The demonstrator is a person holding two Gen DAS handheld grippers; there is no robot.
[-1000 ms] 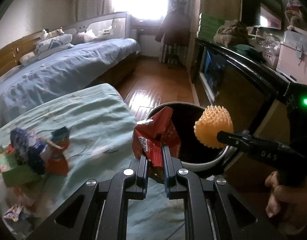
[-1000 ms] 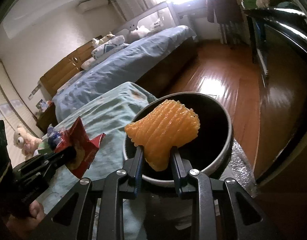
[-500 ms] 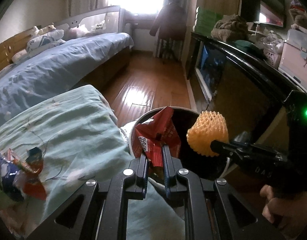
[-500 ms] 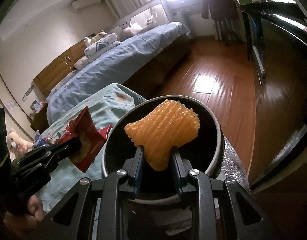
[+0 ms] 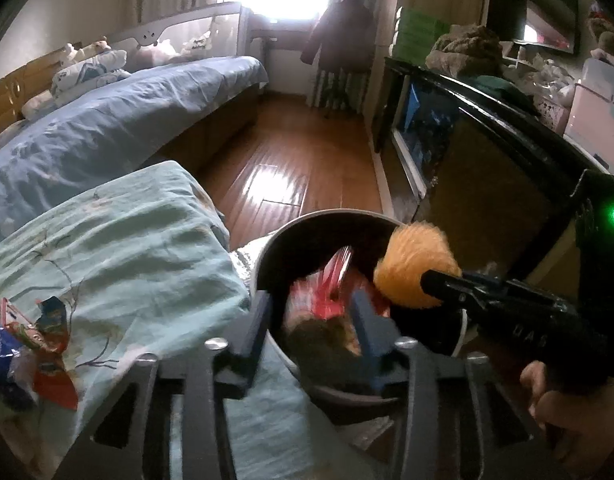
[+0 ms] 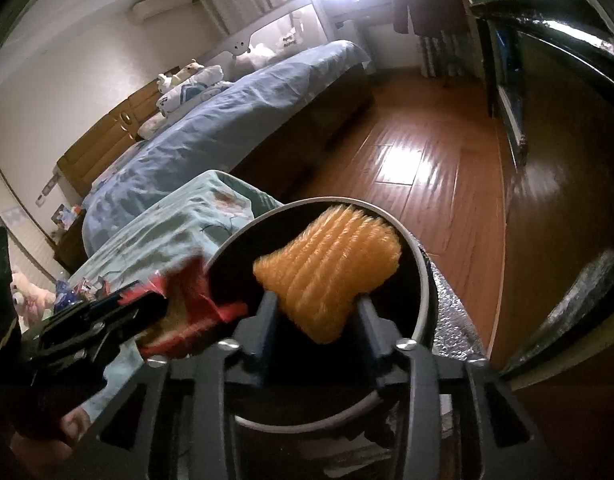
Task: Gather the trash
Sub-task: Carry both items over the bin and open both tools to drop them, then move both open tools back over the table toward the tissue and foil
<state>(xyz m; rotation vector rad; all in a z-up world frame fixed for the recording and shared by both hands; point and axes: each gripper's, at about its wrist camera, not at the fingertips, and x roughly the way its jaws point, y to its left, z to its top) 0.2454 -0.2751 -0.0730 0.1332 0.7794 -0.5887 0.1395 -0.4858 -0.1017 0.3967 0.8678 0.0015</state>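
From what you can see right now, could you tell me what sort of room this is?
Most likely a lived-in bedroom. A bed with a blue cover and pillows runs along one wall, a coat hangs by the bright window, and a round bin stands on the wooden floor.

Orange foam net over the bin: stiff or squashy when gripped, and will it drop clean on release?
Probably squashy: the orange foam net narrows to a waist where it sits between the right gripper jaws, which have just been opening. Likely very light, an open mesh. It may cling or drift rather than fall straight into the bin.
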